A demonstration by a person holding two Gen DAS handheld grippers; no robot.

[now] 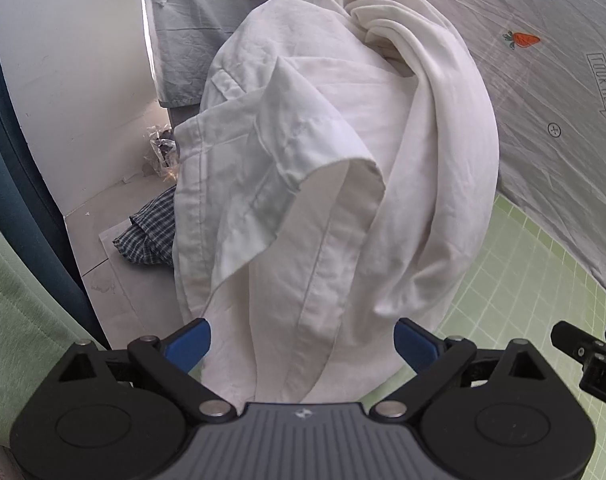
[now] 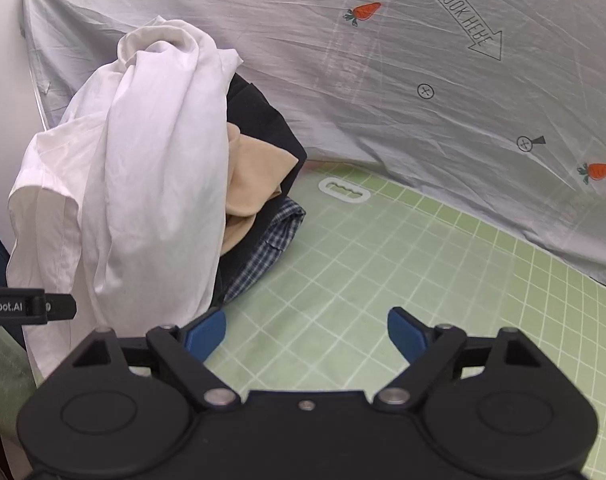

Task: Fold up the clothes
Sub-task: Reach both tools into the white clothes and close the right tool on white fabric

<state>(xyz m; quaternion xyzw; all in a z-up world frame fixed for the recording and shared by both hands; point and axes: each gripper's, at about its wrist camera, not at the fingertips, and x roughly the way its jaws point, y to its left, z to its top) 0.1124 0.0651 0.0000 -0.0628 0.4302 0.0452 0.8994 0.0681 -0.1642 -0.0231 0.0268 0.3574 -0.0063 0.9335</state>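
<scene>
From the left wrist we see our left gripper (image 1: pixel 302 340) spread wide, empty, facing the white shirt (image 1: pixel 323 168) draped over the pile. From the right wrist, our right gripper (image 2: pixel 306 332) gapes empty above the green grid mat (image 2: pixel 383 272), the white shirt (image 2: pixel 143 184) heaped left over beige (image 2: pixel 255 184), dark and plaid clothes (image 2: pixel 263 256).

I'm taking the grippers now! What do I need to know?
Left gripper: open, right at the white shirt, not gripping it.
Right gripper: open, empty, over the green grid mat.
The white shirt lies crumpled on top of a pile: black garment, tan garment, checked shirt, at the mat's left edge.
Done: nothing looks folded yet.
Left: probably take the white shirt, spread it on the mat, fold it, then the others.
</scene>
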